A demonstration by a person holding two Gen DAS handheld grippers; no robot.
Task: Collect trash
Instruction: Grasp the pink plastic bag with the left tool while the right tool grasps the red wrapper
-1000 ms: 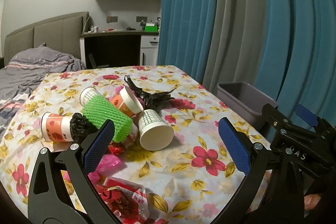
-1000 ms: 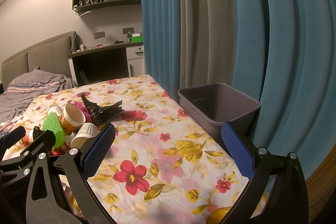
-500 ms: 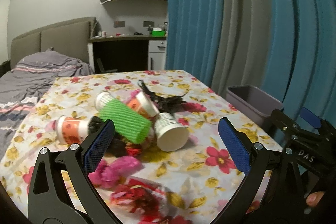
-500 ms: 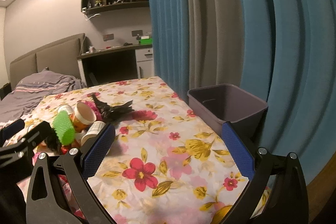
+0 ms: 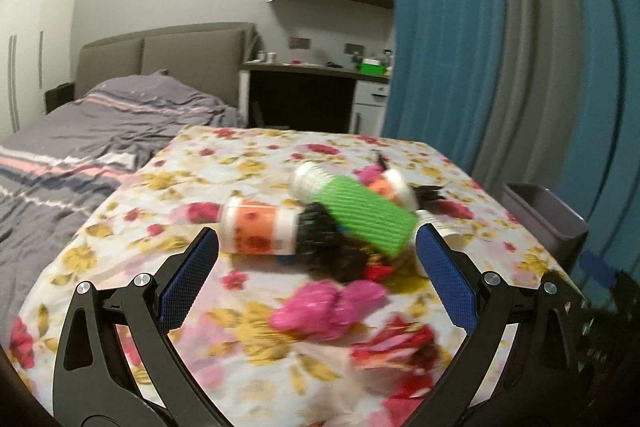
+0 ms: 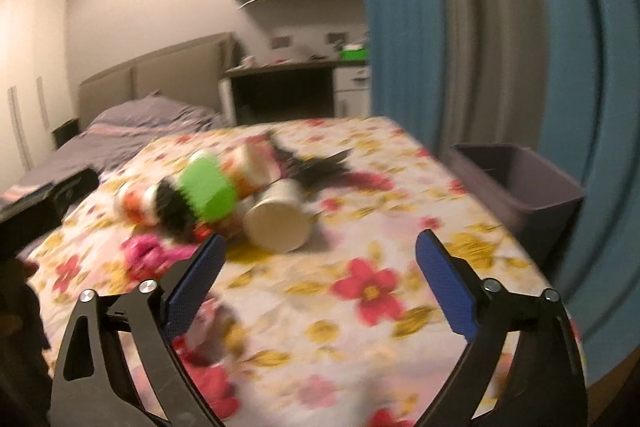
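Left gripper (image 5: 316, 275) is spread wide, nothing between its blue pads (image 5: 188, 279), held above the near end of the floral table (image 5: 132, 227). Right gripper (image 6: 320, 275) same state: splayed, empty, also over the table (image 6: 400, 219). Trash pile sits ahead of both. From the left gripper: orange cup (image 5: 260, 227) lies on its side just ahead of the left pad, black wad (image 5: 320, 231) touching its open end, green ribbed sleeve (image 5: 368, 219) lying on top of the heap straight ahead, more cups behind it. Pink wrapper (image 5: 332, 307) is on the cloth between the fingers, red wrapper (image 5: 396, 351) nearer and right of it, blurred. Bin (image 5: 544, 215) stands off the table edge, ahead-right of the right pad, apart from the pile. From the right gripper: pile is ahead-left, green sleeve (image 6: 208, 191) end-on, white cup (image 6: 280, 223) on its side with its open mouth facing the gripper, just ahead of the left pad (image 6: 196, 275). Black scrap (image 6: 316, 167) lies behind the cup. Pink wrapper (image 6: 148, 251) sits left of that pad. Bin (image 6: 516, 179) is ahead-right, beside the table edge, against the blue curtain (image 6: 400, 27). Both views motion-blurred; finer detail unreadable.
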